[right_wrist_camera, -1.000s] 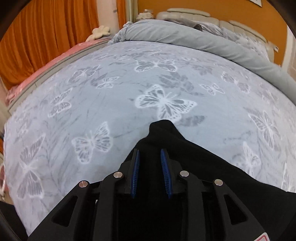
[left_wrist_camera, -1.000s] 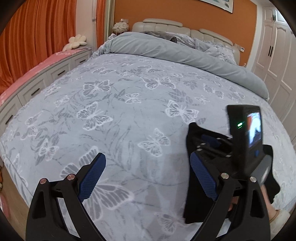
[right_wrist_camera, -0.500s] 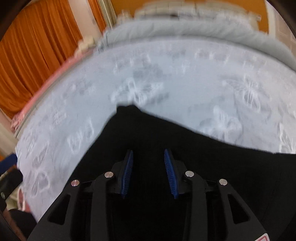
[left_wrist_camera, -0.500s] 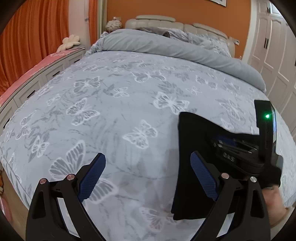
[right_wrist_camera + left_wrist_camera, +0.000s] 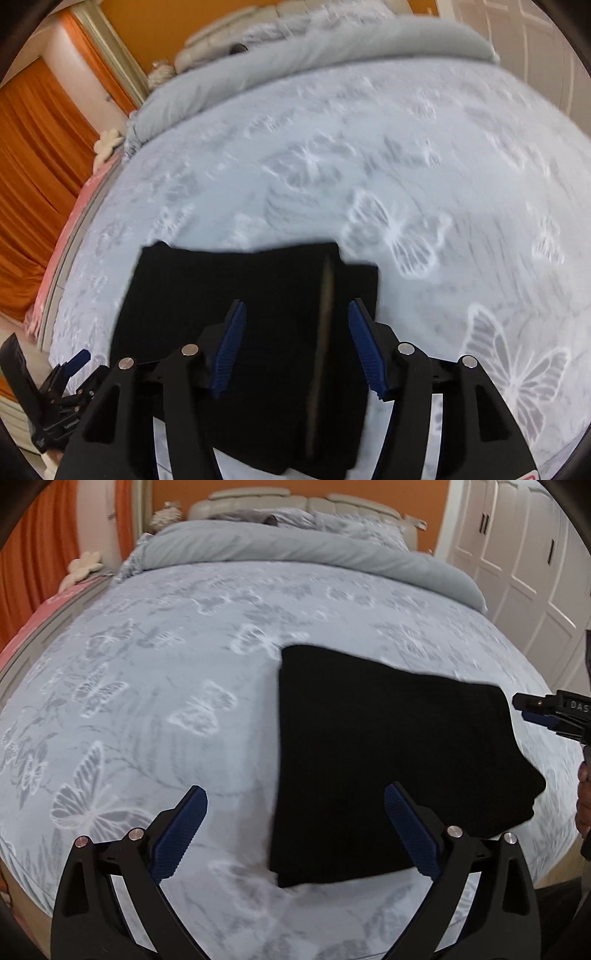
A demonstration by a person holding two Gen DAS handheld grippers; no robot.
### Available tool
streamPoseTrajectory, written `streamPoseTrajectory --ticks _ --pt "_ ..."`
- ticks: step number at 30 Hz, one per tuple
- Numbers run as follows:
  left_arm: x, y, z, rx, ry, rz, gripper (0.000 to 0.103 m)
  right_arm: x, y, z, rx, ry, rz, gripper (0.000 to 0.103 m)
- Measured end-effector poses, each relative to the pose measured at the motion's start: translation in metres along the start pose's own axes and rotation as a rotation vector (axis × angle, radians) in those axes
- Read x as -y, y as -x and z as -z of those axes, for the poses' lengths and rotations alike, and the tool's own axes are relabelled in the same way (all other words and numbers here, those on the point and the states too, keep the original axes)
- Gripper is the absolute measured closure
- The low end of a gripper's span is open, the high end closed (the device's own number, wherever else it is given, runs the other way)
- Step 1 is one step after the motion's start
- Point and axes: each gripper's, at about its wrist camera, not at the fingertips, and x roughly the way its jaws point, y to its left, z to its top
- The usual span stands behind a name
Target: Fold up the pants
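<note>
The black pants (image 5: pixel 373 753) lie folded into a compact block on the butterfly-print bedspread (image 5: pixel 177 686), near the foot edge of the bed. My left gripper (image 5: pixel 295 834) is open and empty, hovering just before the near left corner of the block. In the right wrist view the pants (image 5: pixel 258 295) lie flat under my right gripper (image 5: pixel 295 350), which is open above them and holds nothing. The right gripper also shows at the right edge of the left wrist view (image 5: pixel 554 716), and the left gripper at the lower left of the right wrist view (image 5: pixel 66 387).
A rolled grey duvet (image 5: pixel 295 554) and pillows lie at the head of the bed. White wardrobe doors (image 5: pixel 517 554) stand on the right, orange curtains (image 5: pixel 33 166) and a pink-topped drawer unit (image 5: pixel 40 613) on the left. The bed's foot edge is just below the grippers.
My right gripper opened, let go of the pants and drew back to the right. The pants now lie flat and folded. The left gripper stayed open and shifted right.
</note>
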Motion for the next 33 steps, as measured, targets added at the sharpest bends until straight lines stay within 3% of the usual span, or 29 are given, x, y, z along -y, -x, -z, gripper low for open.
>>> streamPoseTrajectory --ticks 1,2,5,9,10,13,15,17,19,21,25,27,28,29,31,33 --pt "0.003 -0.002 0.001 -0.005 -0.008 -0.002 0.008 -0.001 -0.008 0.002 -0.024 0.020 0.003 0.046" --pt "0.007 -0.003 0.002 -0.006 -0.019 -0.008 0.008 -0.002 -0.015 0.004 -0.038 0.036 0.012 0.053" --pt "0.017 -0.006 0.004 -0.002 -0.043 -0.032 0.008 -0.020 -0.024 0.011 -0.035 0.131 0.080 0.093" --pt "0.025 -0.001 0.005 0.029 -0.059 -0.041 0.008 -0.031 0.018 0.015 0.085 0.162 -0.006 0.095" --pt "0.026 -0.002 0.005 0.031 -0.065 -0.045 0.007 -0.022 0.014 0.016 0.082 0.155 0.027 0.095" --pt "0.027 -0.015 0.005 0.004 -0.082 -0.082 0.007 0.008 -0.020 0.023 -0.056 0.098 0.204 0.085" --pt "0.020 -0.019 0.004 -0.027 -0.056 -0.065 0.007 0.021 -0.012 0.029 -0.068 0.033 0.109 0.084" --pt "0.009 -0.019 0.004 -0.050 -0.008 -0.020 0.007 0.020 0.005 0.039 -0.049 0.061 0.065 0.059" --pt "0.000 -0.022 0.006 -0.070 0.017 -0.013 0.007 0.017 0.023 0.056 -0.020 0.133 0.044 0.044" --pt "-0.006 -0.028 0.009 -0.089 0.025 -0.024 0.007 0.009 0.035 0.079 -0.006 0.248 0.061 0.043" --pt "-0.012 -0.034 0.015 -0.108 0.042 -0.017 0.005 -0.006 0.018 0.109 -0.040 0.407 0.163 0.043" --pt "-0.010 -0.034 0.014 -0.109 0.046 -0.021 0.005 -0.011 -0.003 0.112 -0.072 0.416 0.171 0.061" --pt "-0.008 -0.034 0.013 -0.111 0.045 -0.021 0.005 -0.009 -0.007 0.112 -0.083 0.396 0.161 0.079" --pt "-0.007 -0.034 0.012 -0.113 0.044 -0.016 0.005 -0.006 -0.006 0.108 -0.076 0.363 0.152 0.086" --pt "-0.005 -0.033 0.012 -0.112 0.038 -0.020 0.005 0.012 0.009 0.100 -0.057 0.245 0.081 0.088" --pt "-0.001 -0.036 0.014 -0.117 0.010 -0.038 0.005 0.028 0.008 0.098 -0.091 0.187 0.045 0.088"
